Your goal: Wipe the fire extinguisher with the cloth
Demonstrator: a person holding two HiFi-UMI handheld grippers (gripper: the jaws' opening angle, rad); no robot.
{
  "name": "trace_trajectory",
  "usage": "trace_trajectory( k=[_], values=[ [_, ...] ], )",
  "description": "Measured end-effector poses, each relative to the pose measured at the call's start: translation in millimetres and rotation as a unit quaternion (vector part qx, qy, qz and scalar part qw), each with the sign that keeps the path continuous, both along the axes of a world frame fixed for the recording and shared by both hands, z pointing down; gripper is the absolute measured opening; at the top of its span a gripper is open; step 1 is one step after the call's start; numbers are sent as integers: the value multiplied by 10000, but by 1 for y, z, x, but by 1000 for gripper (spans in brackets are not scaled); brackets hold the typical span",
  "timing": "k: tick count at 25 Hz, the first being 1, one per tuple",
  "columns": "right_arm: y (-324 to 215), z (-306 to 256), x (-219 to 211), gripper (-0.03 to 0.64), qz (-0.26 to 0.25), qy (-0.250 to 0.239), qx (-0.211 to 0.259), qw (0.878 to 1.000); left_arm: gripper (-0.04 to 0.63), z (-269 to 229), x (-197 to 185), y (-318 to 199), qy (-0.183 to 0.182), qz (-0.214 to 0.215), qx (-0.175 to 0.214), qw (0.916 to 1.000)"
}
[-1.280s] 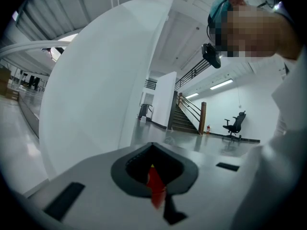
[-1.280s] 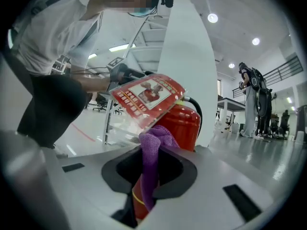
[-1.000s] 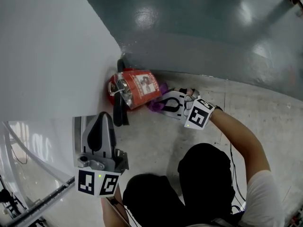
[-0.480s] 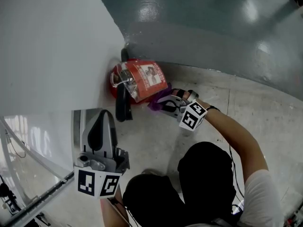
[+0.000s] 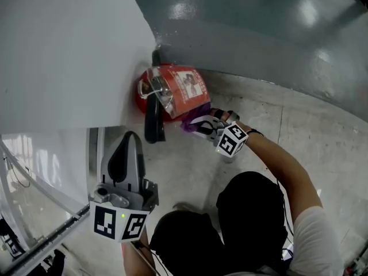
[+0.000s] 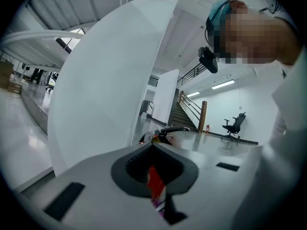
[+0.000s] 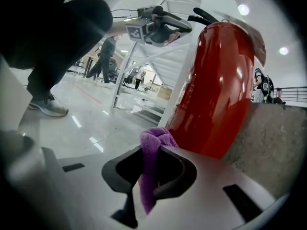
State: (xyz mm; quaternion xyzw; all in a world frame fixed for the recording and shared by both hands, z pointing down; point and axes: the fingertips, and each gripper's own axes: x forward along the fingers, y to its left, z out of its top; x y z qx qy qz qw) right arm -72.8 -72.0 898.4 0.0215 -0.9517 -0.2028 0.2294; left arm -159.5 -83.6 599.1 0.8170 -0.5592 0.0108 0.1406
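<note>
- Pinching a thin fold of the purple fuzzy cloth (image 7: 152, 150) between closed jaws, the right gripper (image 7: 146, 181) held it just beside the lower side of the red cylindrical metal fire extinguisher (image 7: 216, 85). Actual contact was unclear.
- The extinguisher stood on the floor in the wall corner, at 11 o'clock in the head view.
- Risk: only a narrow fold was clamped, so hard rubbing could drag the cloth free.
- Risk: nothing steadied the extinguisher. The left gripper (image 5: 127, 140), jaws together and empty, sat well apart at 7 o'clock of it, so a sideways push might tip it.
- Risk: the black rubber hose (image 5: 154, 119), at 6 o'clock of the extinguisher top, could snag the cloth.
- Head view only: the hose, the white label (image 5: 187, 85) and the spacing of both grippers.
- Right gripper view only: the clamp on the cloth.
- Left gripper view only: shut jaws, with a red sliver beyond.
</note>
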Motion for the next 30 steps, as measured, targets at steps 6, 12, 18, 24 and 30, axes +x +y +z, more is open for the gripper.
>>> trace_trajectory(
  k=[6,12,18,24,30],
  values=[
    [4,27,-5,58,-19,274,63,9996,3,6,-4,5,-26,-14,-77,10000],
    [5,54,-9,58,185,423,-102,9989,3,9,-8,8,-42,-23,-133,9999],
    [3,77,-11,58,246,692,-359,9967,3,13,-11,9,-94,-31,-151,9998],
    [22,13,-1,58,125,103,-1158,9931,3,31,-14,13,-89,42,-273,9996],
    [48,-129,34,58,-641,-675,-2106,9731,3,51,13,38,-88,1284,149,9916]
  ],
)
